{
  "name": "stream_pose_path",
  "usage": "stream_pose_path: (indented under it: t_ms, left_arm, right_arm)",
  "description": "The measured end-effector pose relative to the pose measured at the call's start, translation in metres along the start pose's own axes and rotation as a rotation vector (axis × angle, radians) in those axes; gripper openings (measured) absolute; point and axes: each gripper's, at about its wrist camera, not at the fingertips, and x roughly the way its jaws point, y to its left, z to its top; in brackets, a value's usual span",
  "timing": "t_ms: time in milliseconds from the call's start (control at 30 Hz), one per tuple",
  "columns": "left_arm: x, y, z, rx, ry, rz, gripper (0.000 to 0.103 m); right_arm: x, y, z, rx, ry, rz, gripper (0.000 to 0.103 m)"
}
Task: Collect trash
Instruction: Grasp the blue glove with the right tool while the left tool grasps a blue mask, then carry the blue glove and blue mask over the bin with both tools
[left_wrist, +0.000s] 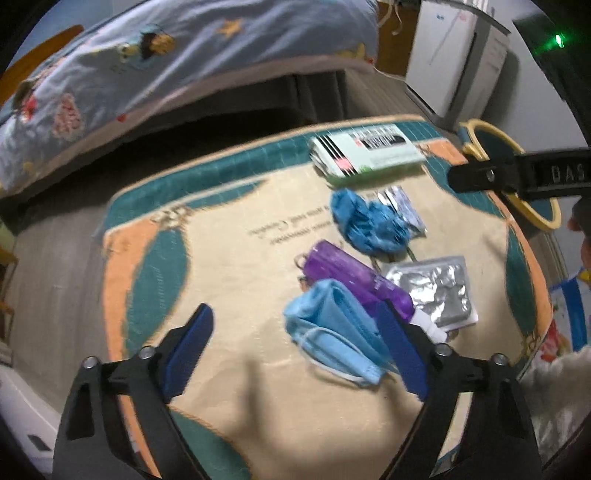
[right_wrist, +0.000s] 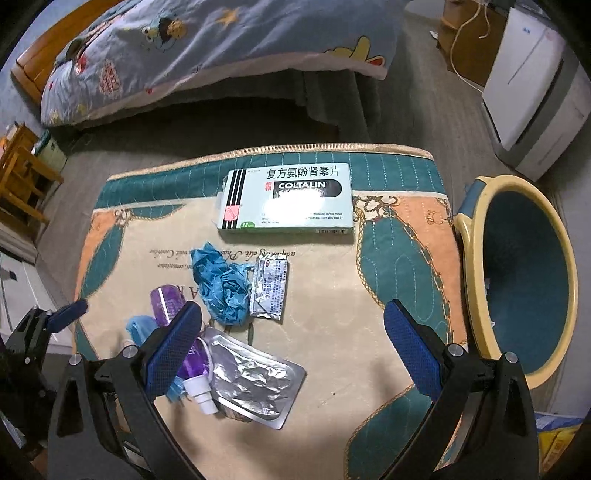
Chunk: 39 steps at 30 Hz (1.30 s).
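My left wrist view smears with motion blur under dim indoor light, my right stays sharp, glare whitens the medicine box (right_wrist: 286, 201), and fisheye bends both frames' edges.

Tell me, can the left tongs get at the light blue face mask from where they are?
Probably yes. The left tongs are open and empty, and the face mask lies uncovered on the mat just ahead, beside the right-hand finger. Only the purple bottle crowds its far edge.

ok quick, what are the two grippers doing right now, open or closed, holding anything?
Left gripper: open, fingers spread over the blue face mask, nothing held.
Right gripper: open, fingers apart above the mat, nothing held.
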Motion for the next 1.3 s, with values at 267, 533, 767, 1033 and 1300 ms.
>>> stream_pose_path:
  t_ms: [267,533,767,1033,1300]
  left_arm:
    - [0.021,-0.012,-0.004,0.038,0.075,-0.030,0.048]
    - [0.020,-0.001,-0.001,0.032,0.075,-0.010,0.016]
    - [0.016,0.016,0.004,0.009,0.060,0.030,0.009]
    - [0.007,0.019,0.010,0.006,0.024,0.024,0.008]
    - [-0.021,0.010,0.020,-0.008,-0.069,-0.026,0.006]
  right_arm:
    - [0.014,0.004,0.004,-0.014,0.022,0.032,0.090]
    - [0.038,0.026,0.005,-0.033,0.105,0.135,0.058]
    - [0.055,0.048,0.007,-0.067,0.147,0.154,0.053]
    - [0.071,0.055,0.002,-0.104,0.208,0.115,0.034]
    - [0.043,0.035,0.006,-0.027,0.132,0.172,0.033]
